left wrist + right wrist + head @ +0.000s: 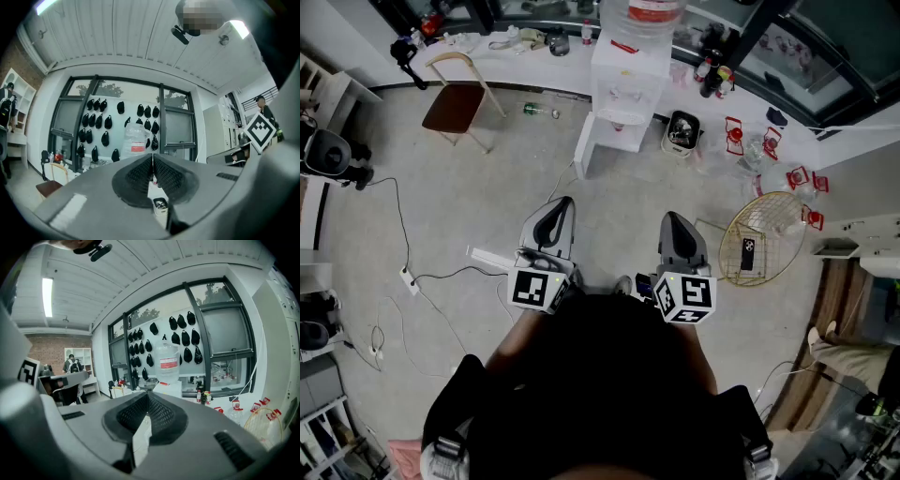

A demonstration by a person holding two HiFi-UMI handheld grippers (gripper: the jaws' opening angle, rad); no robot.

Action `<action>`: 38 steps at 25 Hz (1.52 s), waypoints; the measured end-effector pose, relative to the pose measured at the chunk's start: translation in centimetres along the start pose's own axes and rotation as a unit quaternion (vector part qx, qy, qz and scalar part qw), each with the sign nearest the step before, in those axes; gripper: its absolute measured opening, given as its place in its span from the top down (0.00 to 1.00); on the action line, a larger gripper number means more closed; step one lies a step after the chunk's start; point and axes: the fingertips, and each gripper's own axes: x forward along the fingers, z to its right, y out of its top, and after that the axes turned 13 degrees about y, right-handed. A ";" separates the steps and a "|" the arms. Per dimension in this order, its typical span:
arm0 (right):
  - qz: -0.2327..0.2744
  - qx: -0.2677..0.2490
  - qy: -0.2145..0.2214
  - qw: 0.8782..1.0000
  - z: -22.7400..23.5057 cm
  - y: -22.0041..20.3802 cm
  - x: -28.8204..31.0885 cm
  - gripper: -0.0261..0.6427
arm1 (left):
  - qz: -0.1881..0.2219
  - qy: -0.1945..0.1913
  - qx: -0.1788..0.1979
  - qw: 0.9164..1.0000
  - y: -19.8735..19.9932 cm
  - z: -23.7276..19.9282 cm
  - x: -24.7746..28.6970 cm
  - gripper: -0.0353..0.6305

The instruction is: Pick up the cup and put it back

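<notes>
- A wooden-framed chair (457,101) stands on the floor at 10 o'clock in the head view, well away from the person.
- A power strip (410,279) with trailing cables lies on the floor at 9 o'clock.
- A green bottle (539,111) lies on its side on the floor at 11 o'clock, between the chair and the water dispenser.
- The left gripper (560,203) is held low in front of the person and points to 12 o'clock. Its own view shows the 2 jaws pressed together with nothing between them.
- The water dispenser (621,80) stands at 12 o'clock against the long white table (534,58). A large clear water bottle (642,13) with a red label sits on top of it.
- A small bin (682,132) stands just beside the dispenser, on its 3 o'clock side.
- The right gripper (673,218) is level with the left one and also points to 12 o'clock. Its 2 jaws are closed on each other and hold nothing.
- Several clear containers with red tops (733,137) stand at 1 o'clock.
- A round gold wire basket (778,211) sits at 2 o'clock with a small dark object (748,254) inside.
- The cup cannot be picked out for certain in any view, and neither gripper holds it.
</notes>
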 end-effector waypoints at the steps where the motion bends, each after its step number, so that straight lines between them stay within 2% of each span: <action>1: 0.000 0.000 0.000 1.000 -0.1 0.0 0.1 0.97 | 0.001 0.001 -0.001 1.000 0.0 -0.2 0.0 0.93; 13: 0.000 -0.002 0.003 1.000 -1.3 0.1 1.0 0.97 | 0.017 -0.009 -0.007 1.000 0.5 -1.1 -0.1 0.93; 18: 0.048 -0.010 0.004 0.999 -2.8 2.2 1.4 0.97 | 0.014 -0.010 -0.012 1.000 0.7 -2.7 0.1 0.93; 19: 0.054 -0.014 0.008 0.998 -3.2 2.5 1.6 0.95 | 0.009 -0.007 -0.012 1.000 0.6 -3.1 0.0 0.93; 21: 0.041 -0.012 0.018 0.999 -3.8 2.1 2.4 0.66 | 0.004 -0.005 -0.013 1.000 0.6 -3.7 0.0 0.93; 23: 0.016 -0.008 0.021 1.000 -4.2 1.1 3.4 0.59 | 0.005 -0.008 -0.016 1.000 0.6 -4.0 -0.1 0.93; 30: -0.002 -0.005 0.017 1.000 -6.2 -0.1 5.3 0.58 | 0.007 -0.019 -0.021 1.000 0.4 -6.5 -0.4 0.93; 38: -0.015 0.002 0.006 1.000 -6.0 -1.6 8.2 0.58 | -0.020 -0.027 -0.027 0.999 -1.7 -8.5 1.7 0.93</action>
